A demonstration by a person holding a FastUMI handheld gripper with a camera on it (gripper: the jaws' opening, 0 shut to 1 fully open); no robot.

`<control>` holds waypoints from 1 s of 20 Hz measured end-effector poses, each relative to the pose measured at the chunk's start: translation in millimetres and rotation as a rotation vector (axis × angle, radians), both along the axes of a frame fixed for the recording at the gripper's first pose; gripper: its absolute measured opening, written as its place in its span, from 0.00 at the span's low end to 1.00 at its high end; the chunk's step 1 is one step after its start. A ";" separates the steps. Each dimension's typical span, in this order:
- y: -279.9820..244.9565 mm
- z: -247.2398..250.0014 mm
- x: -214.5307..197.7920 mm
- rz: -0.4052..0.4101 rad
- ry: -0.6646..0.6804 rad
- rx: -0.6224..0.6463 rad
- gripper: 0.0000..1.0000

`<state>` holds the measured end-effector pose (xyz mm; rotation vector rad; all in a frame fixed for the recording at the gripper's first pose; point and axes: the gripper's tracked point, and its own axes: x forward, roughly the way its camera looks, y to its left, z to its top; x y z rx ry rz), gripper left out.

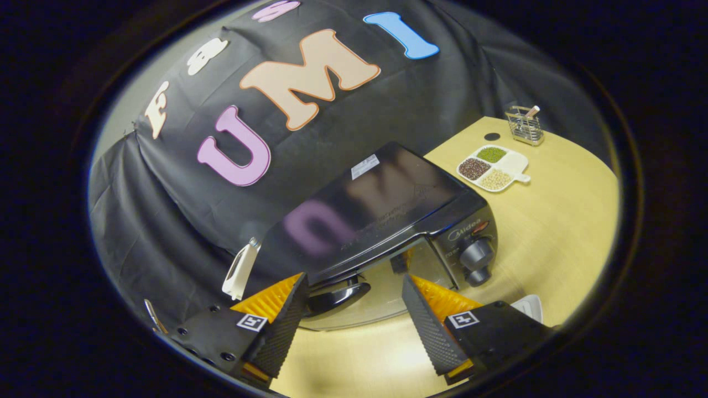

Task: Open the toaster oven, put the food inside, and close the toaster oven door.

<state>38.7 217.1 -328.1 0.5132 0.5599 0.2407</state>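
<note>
Glossy boxy toaster oven [381,210], curved door handle [337,298] between ribbed, spread-apart fingers [287,320]

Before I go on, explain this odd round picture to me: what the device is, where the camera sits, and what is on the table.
The camera rides on a handheld gripper and looks forward along its two fingers, the ridged wedges at the bottom. They stand open and hold nothing. Just ahead of them, in the gap, is the dark handle of a black toaster oven on a pale wooden table; its door looks slightly ajar, though I cannot be sure. Two knobs sit on its front. Beyond the oven lie a divided white dish of beans or grains and a small wire rack. A white plate edge peeks beside one finger.
</note>
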 end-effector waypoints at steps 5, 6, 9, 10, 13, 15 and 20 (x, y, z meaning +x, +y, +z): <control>0.6 41.3 -5.5 0.007 -0.121 -0.061 1.00; -1.4 62.0 -6.1 0.009 -0.165 -0.073 1.00; -18.0 131.5 -10.6 0.006 -0.318 -0.184 1.00; -22.4 154.6 -11.8 0.006 -0.368 -0.226 1.00; -28.2 208.9 -22.2 0.013 -0.492 -0.307 1.00; -32.2 230.8 -30.7 0.006 -0.543 -0.340 1.00; -55.5 244.5 -47.0 -0.029 -0.591 -0.531 1.00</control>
